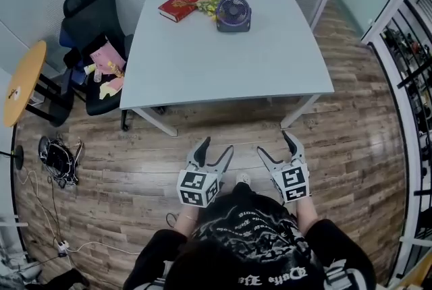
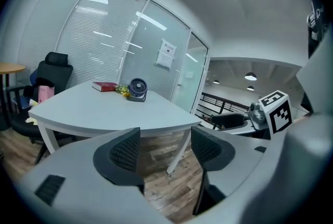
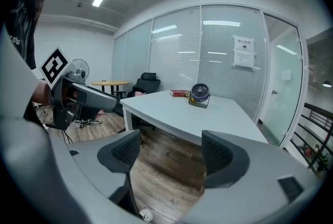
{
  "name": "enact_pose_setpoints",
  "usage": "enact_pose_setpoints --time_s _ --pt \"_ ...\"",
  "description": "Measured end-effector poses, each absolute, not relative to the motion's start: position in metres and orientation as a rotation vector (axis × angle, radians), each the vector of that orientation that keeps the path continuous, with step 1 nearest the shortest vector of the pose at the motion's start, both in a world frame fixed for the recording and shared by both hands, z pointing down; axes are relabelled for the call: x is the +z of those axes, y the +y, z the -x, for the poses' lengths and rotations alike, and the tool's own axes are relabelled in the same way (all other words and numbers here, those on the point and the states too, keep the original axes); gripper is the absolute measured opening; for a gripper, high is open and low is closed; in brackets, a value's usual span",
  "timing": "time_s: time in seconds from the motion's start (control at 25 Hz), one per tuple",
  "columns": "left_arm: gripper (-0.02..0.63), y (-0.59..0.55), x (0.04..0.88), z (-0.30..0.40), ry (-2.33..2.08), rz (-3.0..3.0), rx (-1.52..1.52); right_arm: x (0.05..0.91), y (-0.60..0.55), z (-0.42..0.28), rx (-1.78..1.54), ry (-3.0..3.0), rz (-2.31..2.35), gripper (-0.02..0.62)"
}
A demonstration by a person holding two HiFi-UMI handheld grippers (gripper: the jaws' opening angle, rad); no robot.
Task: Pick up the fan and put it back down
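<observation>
One pale grey table (image 1: 223,66) is standing on the wood floor, with one black office chair (image 1: 91,19) at its 9 o'clock and one round wooden side table (image 1: 23,83) sitting further out the same way. On the grey table, one red book (image 1: 183,3) is lying flat, one small purple desk fan (image 1: 233,13) is standing, and one yellow clump (image 1: 208,5) that I cannot identify is lying between them.

The fan is sitting near the table's far edge, at about 12 o'clock from the table's middle, with the book at its 9 o'clock. It is standing upright on its base, its round grille facing 6 o'clock toward the person; it is showing no clear long axis.

Two grippers are hanging at 6 o'clock, well apart from the table. The left gripper (image 1: 217,145) is holding its jaws widely spread, with only floor showing between them. The right gripper (image 1: 275,142) is also gaping wide, gripping and touching nothing.
</observation>
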State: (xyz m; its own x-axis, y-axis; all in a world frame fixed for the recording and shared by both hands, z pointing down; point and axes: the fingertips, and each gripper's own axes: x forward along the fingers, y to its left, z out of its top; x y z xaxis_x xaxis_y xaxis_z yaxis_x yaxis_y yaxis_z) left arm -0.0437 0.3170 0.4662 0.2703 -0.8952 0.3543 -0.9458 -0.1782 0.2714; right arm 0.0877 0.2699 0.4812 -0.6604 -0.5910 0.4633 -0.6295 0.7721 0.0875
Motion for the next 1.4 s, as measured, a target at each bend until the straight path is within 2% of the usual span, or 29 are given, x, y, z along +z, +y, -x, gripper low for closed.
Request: enact_pose_setpoints --time_s 0.68,1.0,1.4 --pt "0.31 0.245 0.485 -0.014 -1.649 -2.107 0.27 0.501 0.201 -0.114 0.156 -2.51 -0.802 0.356" --pt "0.31 0.22 0.471 -0.008 -1.645 -2.126 0.16 0.499 0.18 -0.105 0.162 -2.519 -0.819 0.356" --pt "0.31 0.153 0.481 0.017 -1.644 -2.187 0.266 0.497 0.123 -0.084 0.181 -2.504 -0.88 0.35"
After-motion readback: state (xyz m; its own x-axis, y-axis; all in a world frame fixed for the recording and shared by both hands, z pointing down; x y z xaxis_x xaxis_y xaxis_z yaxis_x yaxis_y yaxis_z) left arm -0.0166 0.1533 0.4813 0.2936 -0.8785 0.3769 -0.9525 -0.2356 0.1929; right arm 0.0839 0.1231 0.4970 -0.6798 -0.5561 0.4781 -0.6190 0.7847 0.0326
